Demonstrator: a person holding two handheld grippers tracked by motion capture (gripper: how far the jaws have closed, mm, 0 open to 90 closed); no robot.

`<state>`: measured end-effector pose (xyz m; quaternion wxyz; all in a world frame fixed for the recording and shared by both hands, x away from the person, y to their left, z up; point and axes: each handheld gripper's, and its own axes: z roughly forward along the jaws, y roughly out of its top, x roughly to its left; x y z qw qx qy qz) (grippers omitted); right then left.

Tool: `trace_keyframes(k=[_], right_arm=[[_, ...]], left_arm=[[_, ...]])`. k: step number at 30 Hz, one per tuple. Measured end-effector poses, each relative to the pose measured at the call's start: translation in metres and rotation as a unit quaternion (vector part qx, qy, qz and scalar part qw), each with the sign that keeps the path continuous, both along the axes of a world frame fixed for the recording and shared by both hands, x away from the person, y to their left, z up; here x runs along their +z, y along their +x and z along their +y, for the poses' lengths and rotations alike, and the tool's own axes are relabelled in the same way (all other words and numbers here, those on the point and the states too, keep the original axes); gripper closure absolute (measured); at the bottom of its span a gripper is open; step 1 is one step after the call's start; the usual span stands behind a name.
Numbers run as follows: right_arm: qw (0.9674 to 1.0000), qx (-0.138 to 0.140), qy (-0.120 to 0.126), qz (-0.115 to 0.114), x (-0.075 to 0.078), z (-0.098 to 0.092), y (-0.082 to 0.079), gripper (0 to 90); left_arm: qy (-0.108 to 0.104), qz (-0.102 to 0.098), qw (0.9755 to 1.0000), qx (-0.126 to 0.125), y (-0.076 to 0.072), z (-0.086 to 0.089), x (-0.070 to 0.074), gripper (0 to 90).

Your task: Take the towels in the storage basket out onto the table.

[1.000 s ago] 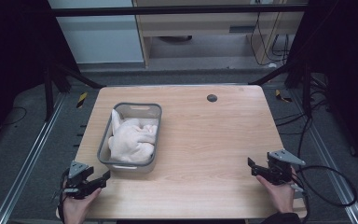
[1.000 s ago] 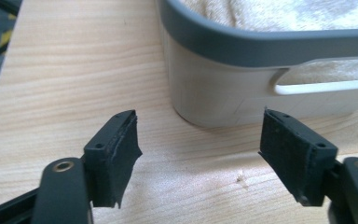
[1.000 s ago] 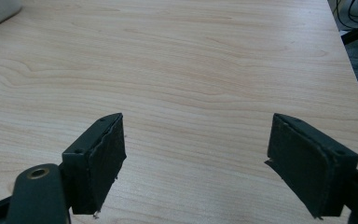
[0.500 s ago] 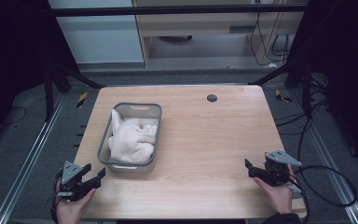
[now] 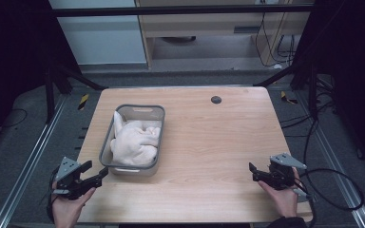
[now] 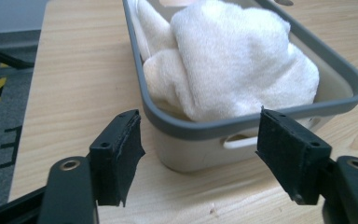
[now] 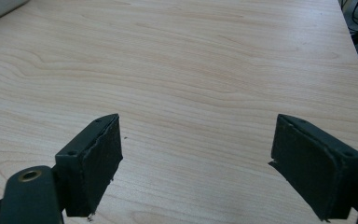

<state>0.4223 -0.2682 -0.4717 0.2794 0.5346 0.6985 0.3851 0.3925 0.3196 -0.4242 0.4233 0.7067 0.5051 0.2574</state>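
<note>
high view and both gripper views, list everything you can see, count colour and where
grey plastic rectangular bin: one, grey, left half of the table
crumpled white towel: one, white, inside the bin
light wooden table: one, pale wood, centre
small round dark disc: one, dark, far side of the table
left gripper: one, black, near left corner, jaws open, pointing at the bin's near end
right gripper: one, black, near right edge, jaws open over bare wood

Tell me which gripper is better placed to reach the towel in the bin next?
Left. The left gripper sits just before the grey bin, open jaws facing the white towel. The right gripper is far across the bare table.
</note>
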Motion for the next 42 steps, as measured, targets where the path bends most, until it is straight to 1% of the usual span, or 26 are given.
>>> trace_keyframes(k=[2,3,5,6,7,8,10,11,12,15,19,20,21,22,27,28,29,30,31,32,33,34,36,37,38,42], right_arm=[[1.0,-0.001,0.002,0.0,0.0,0.0,0.0,15.6],[1.0,-0.001,0.002,0.0,0.0,0.0,0.0,15.6],[1.0,0.001,0.0,0.0,0.0,0.0,0.0,15.6],[1.0,0.003,-0.006,-0.003,-0.001,0.0,0.001,15.6],[1.0,0.004,-0.006,-0.001,-0.001,0.001,0.001,15.6],[1.0,0.004,-0.006,-0.001,-0.001,0.001,0.001,15.6],[1.0,0.005,-0.006,0.001,-0.001,0.001,0.001,15.6],[1.0,0.005,-0.006,0.001,-0.001,0.001,0.001,15.6],[1.0,0.004,-0.006,0.0,-0.001,0.001,0.001,15.6],[1.0,0.005,-0.007,-0.002,-0.001,0.0,0.001,15.6],[1.0,0.005,-0.008,0.001,-0.001,0.0,0.002,15.1],[1.0,0.005,-0.008,0.001,-0.001,0.0,0.002,15.1],[0.9999,0.007,-0.01,0.003,-0.002,0.0,0.003,14.6],[0.9999,0.009,-0.011,0.005,-0.002,0.0,0.003,14.4],[0.9998,0.011,-0.015,0.009,-0.003,0.001,0.004,13.6],[0.9998,0.011,-0.015,0.009,-0.003,0.001,0.004,13.6],[0.9998,0.012,-0.015,0.009,-0.003,0.001,0.004,13.5],[0.9997,0.012,-0.016,0.012,-0.003,0.001,0.004,12.9],[0.9997,0.012,-0.016,0.012,-0.003,0.001,0.004,12.9],[0.9997,0.013,-0.017,0.014,-0.003,0.001,0.005,12.4],[0.9996,0.015,-0.019,0.014,-0.004,0.001,0.005,12.0],[0.9996,0.015,-0.019,0.014,-0.004,0.001,0.005,12.0],[0.9996,0.014,-0.021,0.016,-0.004,0.001,0.006,11.5],[0.9996,0.014,-0.021,0.016,-0.004,0.001,0.006,11.5],[0.9996,0.015,-0.02,0.017,-0.004,0.001,0.006,11.0],[0.9993,0.017,-0.023,0.024,-0.005,0.002,0.007,9.7]], left_arm=[[-0.002,-0.003,1.0,-0.005,0.002,0.0,0.008,28.3],[-0.002,-0.003,1.0,-0.005,0.002,0.0,0.008,28.3],[-0.003,-0.004,0.9999,-0.011,0.005,-0.001,0.017,28.5],[-0.007,-0.004,0.9999,-0.012,0.006,-0.002,0.02,28.6],[-0.007,-0.004,0.9999,-0.013,0.008,-0.003,0.023,28.5],[-0.007,-0.004,0.9999,-0.013,0.008,-0.003,0.023,28.4],[-0.01,-0.007,0.9997,-0.019,0.013,-0.007,0.033,28.0],[-0.01,-0.007,0.9997,-0.019,0.013,-0.007,0.033,27.7],[-0.007,-0.006,0.9997,-0.024,0.018,-0.012,0.04,27.5],[-0.002,-0.001,0.9995,-0.031,0.028,-0.02,0.049,26.5],[0.013,0.006,0.9991,-0.04,0.041,-0.033,0.057,25.5],[0.013,0.006,0.9991,-0.04,0.041,-0.033,0.057,25.1],[0.017,0.011,0.9988,-0.044,0.047,-0.038,0.06,24.8],[0.018,0.014,0.9986,-0.047,0.051,-0.041,0.06,24.5],[0.029,0.03,0.9979,-0.05,0.067,-0.053,0.058,21.6],[0.029,0.03,0.9979,-0.05,0.067,-0.053,0.058,21.0],[0.033,0.034,0.9976,-0.05,0.07,-0.055,0.057,20.3],[0.039,0.042,0.9972,-0.048,0.077,-0.059,0.053,19.8],[0.039,0.042,0.9972,-0.048,0.077,-0.059,0.053,19.4],[0.044,0.053,0.9965,-0.047,0.084,-0.061,0.048,18.7],[0.044,0.058,0.9963,-0.046,0.087,-0.063,0.046,18.0],[0.044,0.058,0.9963,-0.046,0.087,-0.063,0.046,16.8],[0.054,0.063,0.9956,-0.043,0.093,-0.065,0.042,13.4],[0.06,0.066,0.9952,-0.042,0.095,-0.066,0.04,13.4],[0.062,0.078,0.9941,-0.042,0.1,-0.068,0.036,10.3],[0.062,0.093,0.9926,-0.048,0.107,-0.072,0.028,7.5]])
